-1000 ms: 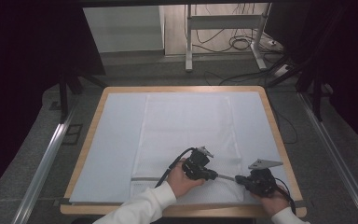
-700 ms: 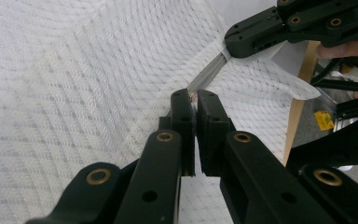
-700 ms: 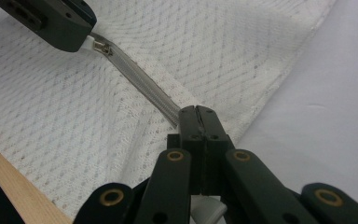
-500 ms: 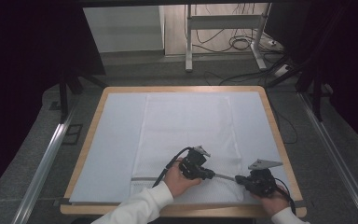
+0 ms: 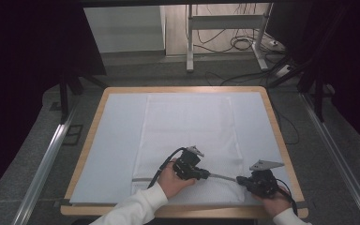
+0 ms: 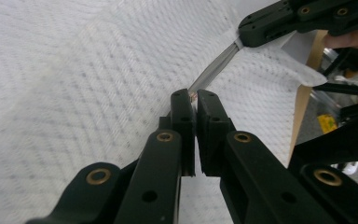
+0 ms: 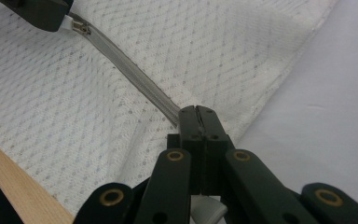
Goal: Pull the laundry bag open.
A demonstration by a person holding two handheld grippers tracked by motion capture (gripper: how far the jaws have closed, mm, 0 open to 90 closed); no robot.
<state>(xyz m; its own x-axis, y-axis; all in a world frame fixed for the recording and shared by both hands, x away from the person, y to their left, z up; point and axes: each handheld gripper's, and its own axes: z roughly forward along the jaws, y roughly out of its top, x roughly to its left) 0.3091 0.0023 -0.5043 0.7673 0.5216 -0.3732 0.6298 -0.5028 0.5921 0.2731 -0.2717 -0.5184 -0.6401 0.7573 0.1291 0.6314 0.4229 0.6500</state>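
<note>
Holding the zipper (image 5: pixel 222 177) tight: my left gripper (image 6: pixel 195 99) pinches its pull, my right gripper (image 7: pixel 197 111) pinches its end. Next I slide left along the white cloth bag (image 5: pixel 187 126).

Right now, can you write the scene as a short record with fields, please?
surface: table under a pale blue sheet
cloth: white towel, lying flat, grey band along its near end
left gripper: shut on the grey band
right gripper: shut on the grey band
band between the grippers: lifted off the towel, pulled straight
</note>
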